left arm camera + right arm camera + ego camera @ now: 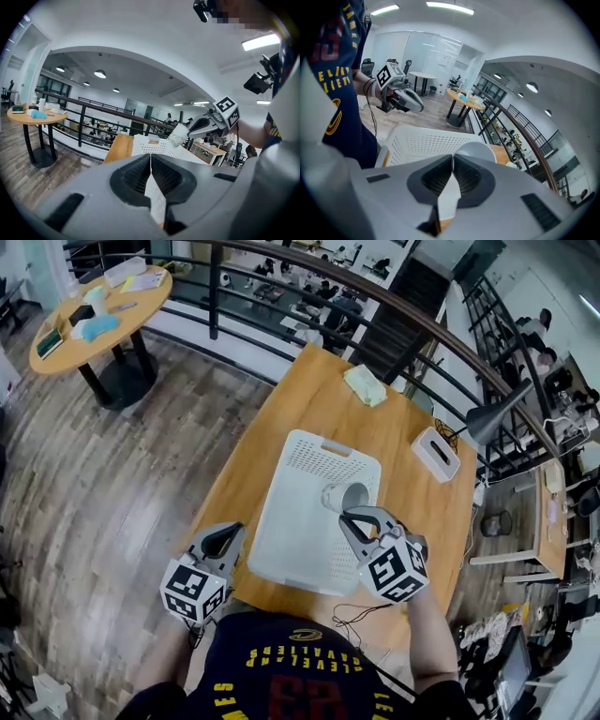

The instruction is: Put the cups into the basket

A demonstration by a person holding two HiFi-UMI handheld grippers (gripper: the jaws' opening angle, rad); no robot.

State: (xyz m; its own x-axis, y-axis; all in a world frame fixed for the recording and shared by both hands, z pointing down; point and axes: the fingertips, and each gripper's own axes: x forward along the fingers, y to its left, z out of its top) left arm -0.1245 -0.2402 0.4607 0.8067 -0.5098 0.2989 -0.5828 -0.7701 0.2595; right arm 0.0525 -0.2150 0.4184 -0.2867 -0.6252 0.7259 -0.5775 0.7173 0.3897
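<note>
A white perforated basket point(298, 474) lies on the wooden table point(309, 399). My right gripper point(352, 517) is shut on the rim of a white cup point(347, 496), held tilted over the basket's right side. In the right gripper view the cup point(478, 151) sits just past the pinched jaws point(453, 159), with the basket point(417, 140) below. My left gripper point(223, 538) is shut and empty, off the table's left front edge. Its own view shows the closed jaws point(151, 157), the basket point(150, 146) and the cup point(178, 134) in the right gripper point(197, 129).
A white tissue box point(436, 454) and a green cloth point(365, 384) lie on the far part of the table. A black lamp point(497, 413) stands at the right edge. A dark railing point(281, 277) curves behind, with a round table point(98, 315) at the far left.
</note>
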